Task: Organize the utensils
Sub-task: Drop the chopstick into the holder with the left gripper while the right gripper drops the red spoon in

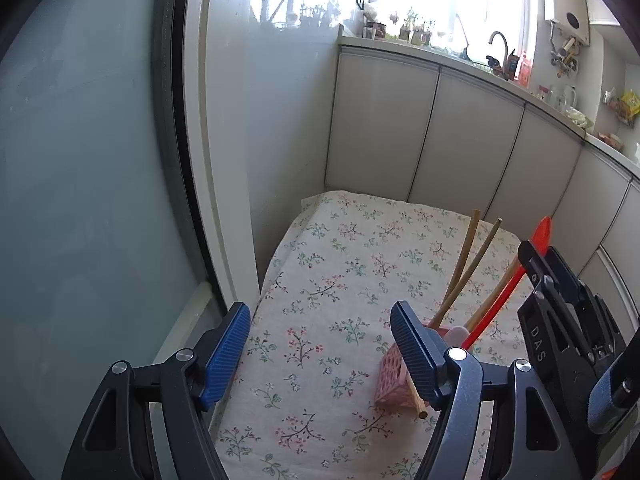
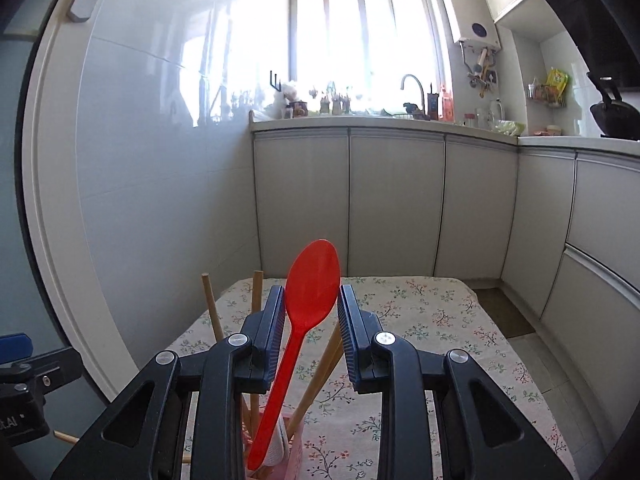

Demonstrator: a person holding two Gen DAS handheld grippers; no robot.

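Near the table's point(image 1: 320, 240) right edge, my right gripper point(image 2: 311, 320) is bracketing the red spoon point(image 2: 312, 284) in the pink basket point(image 1: 390, 378), jaws apart, while my left gripper point(image 1: 320, 344) is gaping empty over bare cloth.

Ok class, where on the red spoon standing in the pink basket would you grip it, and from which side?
Probably take the red spoon by its slim handle, above the pink basket, coming from above: it stands bowl-up among chopsticks, and the bowl is wide and curved.
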